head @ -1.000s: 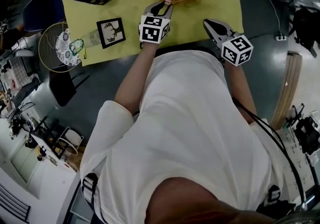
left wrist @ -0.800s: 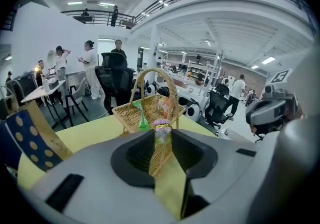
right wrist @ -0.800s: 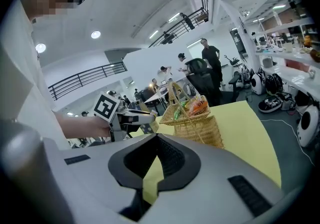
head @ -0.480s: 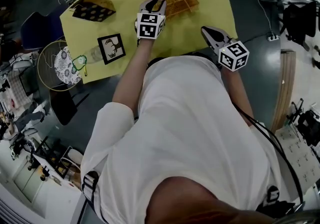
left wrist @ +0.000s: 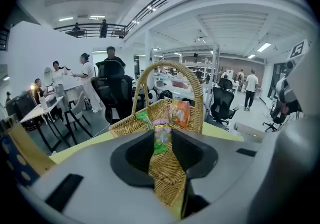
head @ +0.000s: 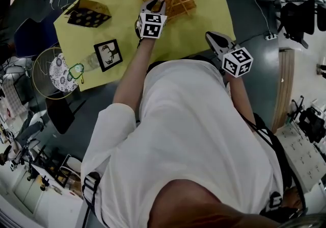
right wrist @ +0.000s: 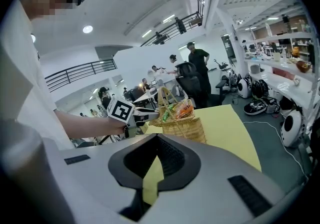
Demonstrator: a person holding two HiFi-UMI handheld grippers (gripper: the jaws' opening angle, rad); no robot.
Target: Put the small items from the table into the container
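Well off to the left of the left jaws, the yellow table (head: 127,28) carries a dark cardboard box with pale dots (head: 86,13), a black-framed picture of a stag (head: 108,54) and, by the table's left edge, a small clear-and-green thing (head: 79,70) too small to identify.

The left gripper (left wrist: 162,135) has its jaws half spread and pinching a small clear packet with green and purple print (left wrist: 160,144). The packet sits between the pads, just short of the woven wicker basket with an arched handle (left wrist: 172,178). The basket's near wall lies directly ahead of and below the jaw tips. An orange packet (left wrist: 179,113) and a green one (left wrist: 143,118) already lie inside.

The step in hand looks like the delivery of this packet. The next move calls for carrying the jaws forward over the rim, clear of the handle, and then spreading them.

The right gripper (right wrist: 158,139) has its jaws pressed together on nothing. The basket stands ahead of it and well apart.
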